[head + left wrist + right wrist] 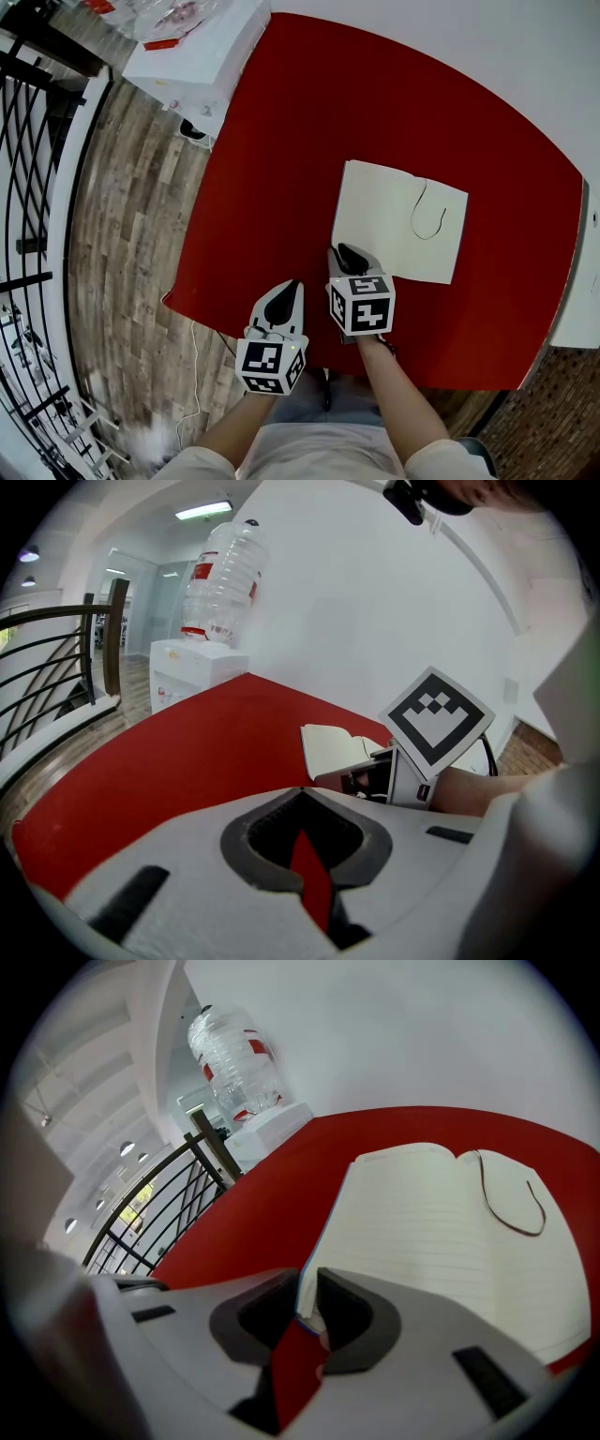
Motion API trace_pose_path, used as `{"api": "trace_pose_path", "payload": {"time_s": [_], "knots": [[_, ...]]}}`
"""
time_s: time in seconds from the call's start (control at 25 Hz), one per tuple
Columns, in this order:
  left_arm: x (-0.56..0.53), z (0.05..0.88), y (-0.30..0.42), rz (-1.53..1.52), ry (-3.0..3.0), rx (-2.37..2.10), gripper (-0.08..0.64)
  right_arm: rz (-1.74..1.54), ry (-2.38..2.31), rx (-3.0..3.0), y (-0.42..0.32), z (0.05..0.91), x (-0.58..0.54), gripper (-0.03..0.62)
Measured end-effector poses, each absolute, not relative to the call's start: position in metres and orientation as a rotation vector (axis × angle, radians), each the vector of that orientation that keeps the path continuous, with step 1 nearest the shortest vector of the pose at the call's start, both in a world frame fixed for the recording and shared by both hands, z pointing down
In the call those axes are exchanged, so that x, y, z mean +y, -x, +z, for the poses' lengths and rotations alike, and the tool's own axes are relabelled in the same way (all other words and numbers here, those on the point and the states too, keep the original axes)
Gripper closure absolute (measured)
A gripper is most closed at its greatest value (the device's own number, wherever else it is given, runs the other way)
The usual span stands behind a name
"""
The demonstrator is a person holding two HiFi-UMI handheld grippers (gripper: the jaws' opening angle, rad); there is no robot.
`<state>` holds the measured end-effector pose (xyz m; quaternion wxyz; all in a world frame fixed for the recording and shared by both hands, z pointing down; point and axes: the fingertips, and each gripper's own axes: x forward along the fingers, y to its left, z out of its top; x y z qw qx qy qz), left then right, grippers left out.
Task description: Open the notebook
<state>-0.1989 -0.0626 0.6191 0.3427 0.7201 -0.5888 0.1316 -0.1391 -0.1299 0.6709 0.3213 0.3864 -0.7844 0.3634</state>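
Observation:
The notebook [398,220] lies open on the red table [281,141], showing cream lined pages [441,1232] and a thin dark ribbon loop [429,220] on the right page. My right gripper [345,251] is at the notebook's near left corner. Its jaws stand slightly apart with the corner of the pages [307,1302] between them, not visibly pinched. My left gripper [292,286] hovers over bare red table just left of the notebook. Its tips [300,794] meet with nothing in them. The left gripper view also catches the notebook [328,747] and the right gripper's marker cube [436,724].
A white cabinet [197,47] with a water bottle [220,583] stands beyond the table's far left corner. A black railing [28,141] runs along the left over wooden floor. The table's near edge [375,375] is close to the person's body.

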Motion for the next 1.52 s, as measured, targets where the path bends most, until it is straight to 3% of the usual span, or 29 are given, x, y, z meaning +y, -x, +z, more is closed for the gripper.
{"api": "trace_pose_path", "payload": {"time_s": [0.24,0.6,1.04,1.32,1.52], "knots": [[-0.062,0.617,0.2,0.343,-1.872,-1.54,0.554,0.981,-0.992,-2.097,0.147,0.668,-0.125,0.478],[-0.056,0.618,0.198,0.345,-1.868,-1.536,0.554,0.963,-0.973,-2.113,0.15,0.667,-0.124,0.446],[-0.052,0.61,0.195,0.352,-1.882,-1.54,0.554,1.015,-0.925,-2.136,0.153,0.666,-0.122,0.448],[-0.051,0.592,0.177,0.368,-1.929,-1.528,0.554,0.925,-1.0,-2.191,0.125,0.623,-0.122,0.452],[-0.056,0.557,0.156,0.374,-1.996,-1.52,0.554,0.858,-1.109,-2.185,0.088,0.581,-0.121,0.542]]}}
